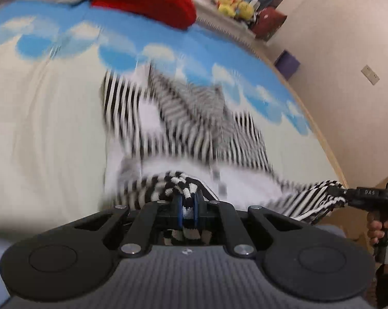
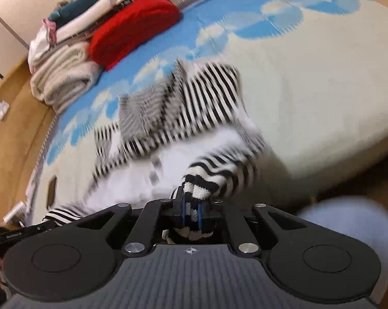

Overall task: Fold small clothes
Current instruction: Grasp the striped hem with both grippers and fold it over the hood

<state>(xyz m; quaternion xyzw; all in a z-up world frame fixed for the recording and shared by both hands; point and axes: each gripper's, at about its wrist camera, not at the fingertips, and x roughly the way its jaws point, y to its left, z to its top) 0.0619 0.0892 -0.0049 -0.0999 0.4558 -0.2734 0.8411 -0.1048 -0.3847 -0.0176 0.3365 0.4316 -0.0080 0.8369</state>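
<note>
Broadly, a bed [image 1: 39, 128] covered by a sheet printed with blue sky and white clouds fills both views. At about 12 o'clock in the left wrist view sits a folded red garment [image 1: 145, 0]; in the right wrist view it lies at 11 o'clock beside a stack of pale folded clothes [image 2: 62, 82]. A black-and-white striped garment [image 1: 194, 128] — blurred — hangs over the middle of the sheet, held up by its near edge. The left gripper [image 1: 188, 208] is clamped on a bunched striped corner at 6 o'clock of its view, blue pads pressed against the cloth. The right gripper [image 2: 192, 213] is likewise closed on the other striped corner — seen at 3 o'clock from the left, with a hand [image 1: 379, 229] beneath it.
</note>
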